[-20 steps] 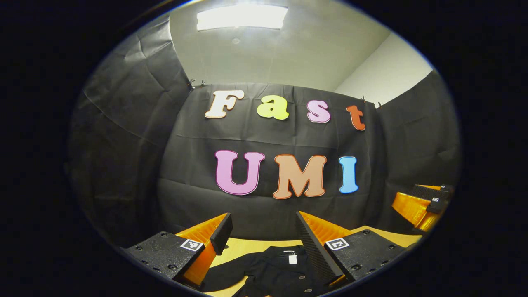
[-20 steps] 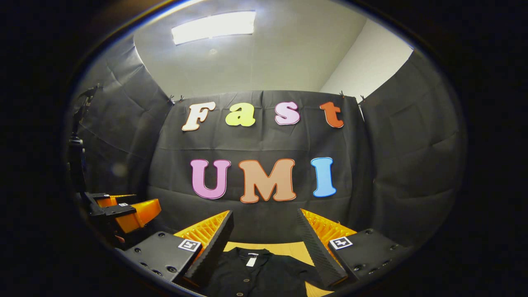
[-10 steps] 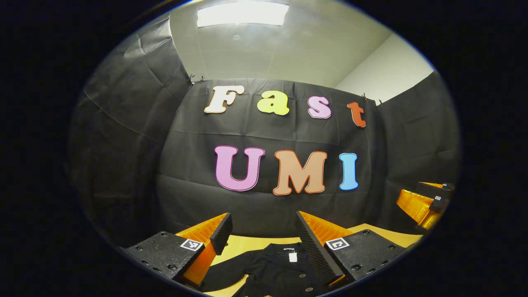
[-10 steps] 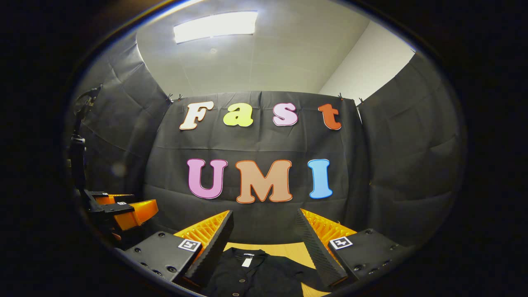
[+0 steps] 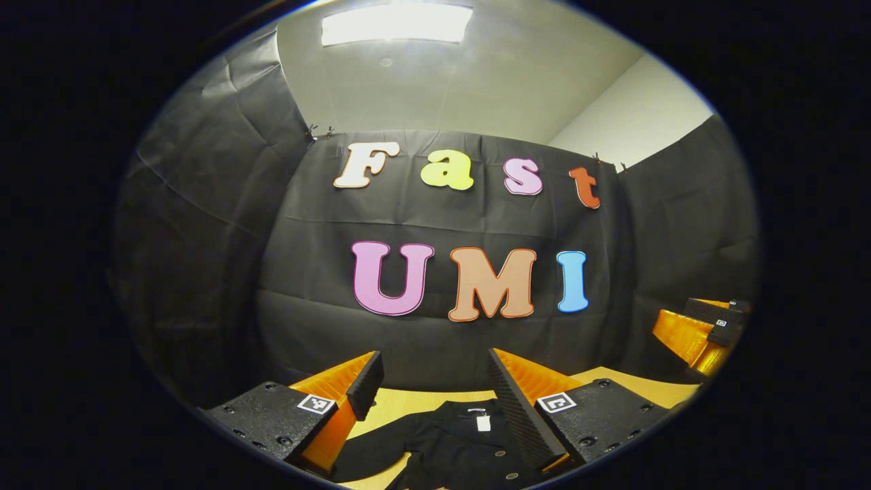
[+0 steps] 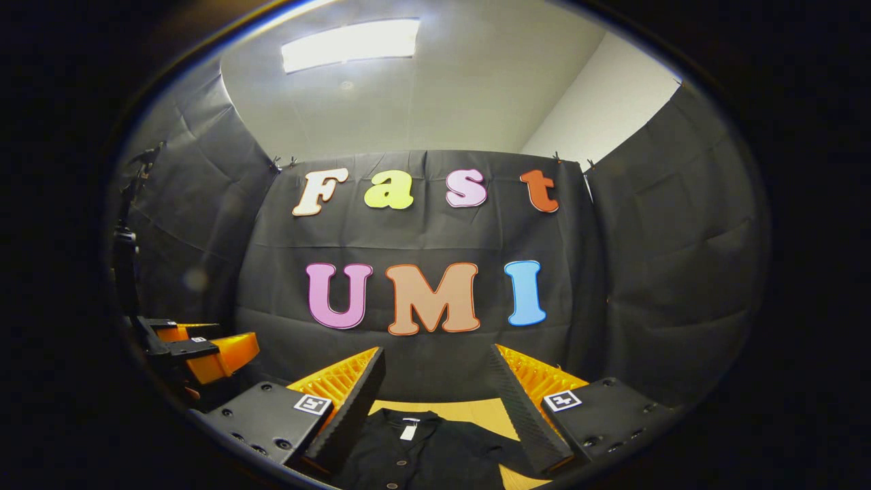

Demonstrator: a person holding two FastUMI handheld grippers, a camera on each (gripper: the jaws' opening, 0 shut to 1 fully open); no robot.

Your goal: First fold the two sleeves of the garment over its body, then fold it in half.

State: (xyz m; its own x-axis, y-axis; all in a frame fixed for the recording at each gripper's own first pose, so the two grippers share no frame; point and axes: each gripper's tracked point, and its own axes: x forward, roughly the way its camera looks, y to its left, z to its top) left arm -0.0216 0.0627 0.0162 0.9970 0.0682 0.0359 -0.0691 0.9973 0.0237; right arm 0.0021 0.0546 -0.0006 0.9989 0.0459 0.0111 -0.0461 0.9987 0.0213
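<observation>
Wooden table (image 5: 408, 403), black buttoned garment (image 6: 422, 452) lying flat, both grippers' jaws spread, empty

Black cloth wall (image 5: 435, 218) across the middle of the left gripper view, creased, clipped along its top edge. Same cloth (image 6: 680, 258) at right of the right gripper view, folding round as a side panel. Pale ceiling (image 5: 476, 82) above, with a bright light panel (image 5: 398, 22) at top centre; seen top left (image 6: 350, 44) in the right gripper view. White wall (image 5: 639, 122) upper right. Wooden counter (image 5: 388, 408) at bottom. Dark stand (image 6: 126, 258) at far left.
</observation>
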